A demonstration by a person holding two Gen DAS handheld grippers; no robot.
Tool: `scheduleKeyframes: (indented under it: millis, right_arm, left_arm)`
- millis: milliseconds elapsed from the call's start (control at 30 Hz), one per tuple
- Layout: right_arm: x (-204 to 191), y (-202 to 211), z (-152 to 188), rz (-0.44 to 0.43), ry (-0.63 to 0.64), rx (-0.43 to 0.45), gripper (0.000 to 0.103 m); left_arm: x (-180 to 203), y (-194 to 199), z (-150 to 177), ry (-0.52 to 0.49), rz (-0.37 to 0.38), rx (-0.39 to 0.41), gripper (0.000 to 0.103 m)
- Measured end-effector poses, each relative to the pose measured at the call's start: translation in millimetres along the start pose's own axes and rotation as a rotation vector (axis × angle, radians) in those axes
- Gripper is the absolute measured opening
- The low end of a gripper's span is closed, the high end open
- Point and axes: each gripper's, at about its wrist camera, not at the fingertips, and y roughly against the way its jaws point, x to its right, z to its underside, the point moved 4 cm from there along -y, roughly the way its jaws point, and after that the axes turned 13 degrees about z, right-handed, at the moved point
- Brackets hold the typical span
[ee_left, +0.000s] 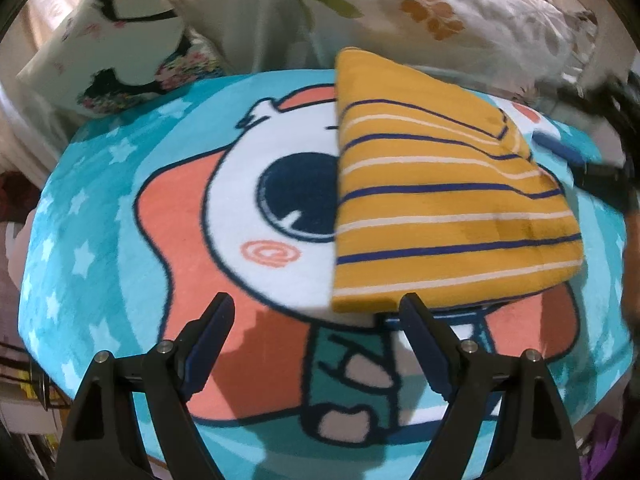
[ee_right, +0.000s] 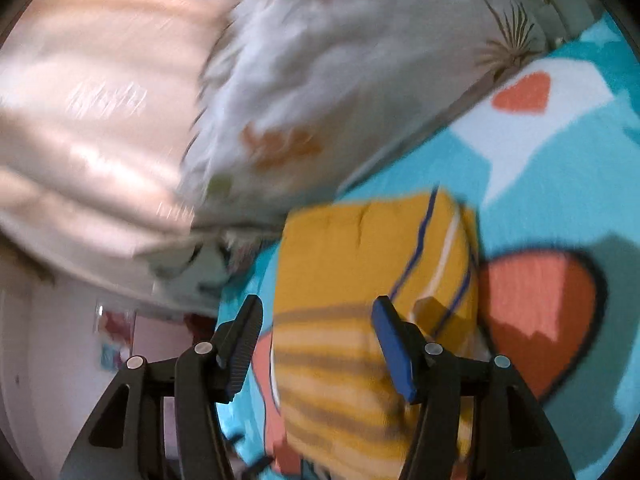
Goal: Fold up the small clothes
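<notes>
Folded yellow striped garment (ee_left: 452, 208) on cartoon blanket (ee_left: 120, 208), left gripper (ee_left: 318, 328) fingers spread wide, empty, at its 6 o'clock edge, right gripper (ee_right: 318, 340) fingers wide apart, empty, above garment, pillows (ee_left: 420, 16) at 12 o'clock

Open rug on the left, pillows along the top

In the left wrist view the rug (ee_left: 120, 240) lies bare across the left and bottom of the frame; the folded shirt (ee_left: 440, 200) fills centre-right, and pillows (ee_left: 120, 52) crowd the top edge, one just beside the shirt's far corner, where the right wrist view is blurred.
</notes>
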Motion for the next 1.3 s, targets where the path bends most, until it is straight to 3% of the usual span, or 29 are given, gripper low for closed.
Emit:
scheduleKeyframes:
  millis: [67,167,200,333,567,600,667,733,833,967,1100,1300]
  right_arm:
    - [4,-8,24,0.002,0.008,-0.050,0.063]
    - [37,-15,42,0.087,-0.052,-0.080,0.060]
    - [46,-13,43,0.081,-0.083,-0.075,0.060]
    - [79,13,44,0.212,-0.133,-0.027,0.062]
    - [87,48,47,0.227,-0.137,0.028,0.063]
    - [88,49,49,0.230,-0.134,0.027,0.063]
    - [84,47,52,0.245,-0.122,0.020,0.063]
    - [87,47,56,0.245,-0.121,0.005,0.063]
    - [82,45,57,0.236,-0.100,0.001,0.064]
    - [71,40,50,0.220,-0.069,0.008,0.067]
    - [64,26,39,0.202,-0.058,0.007,0.070]
    - [59,-3,22,0.217,-0.065,-0.028,0.071]
  left_arm:
    - [9,-3,-2,-0.020,0.009,0.001,0.084]
    - [23,-5,-4,-0.052,0.023,0.004,0.084]
    - [27,-6,-4,-0.060,0.029,0.005,0.084]
    - [39,-7,-9,-0.077,0.061,0.015,0.084]
    - [51,-19,-49,-0.122,0.094,0.100,0.084]
    - [49,-28,-53,-0.125,0.083,0.095,0.084]
    - [43,-60,-56,-0.131,0.067,-0.008,0.084]
    - [35,-70,-53,-0.096,0.097,-0.061,0.084]
    - [21,-46,-57,-0.044,0.200,0.008,0.084]
    - [-18,-31,-66,0.052,0.215,0.075,0.084]
    - [-60,-43,-74,0.178,0.286,0.072,0.085]
    - [-66,-68,-79,0.217,0.383,0.037,0.089]
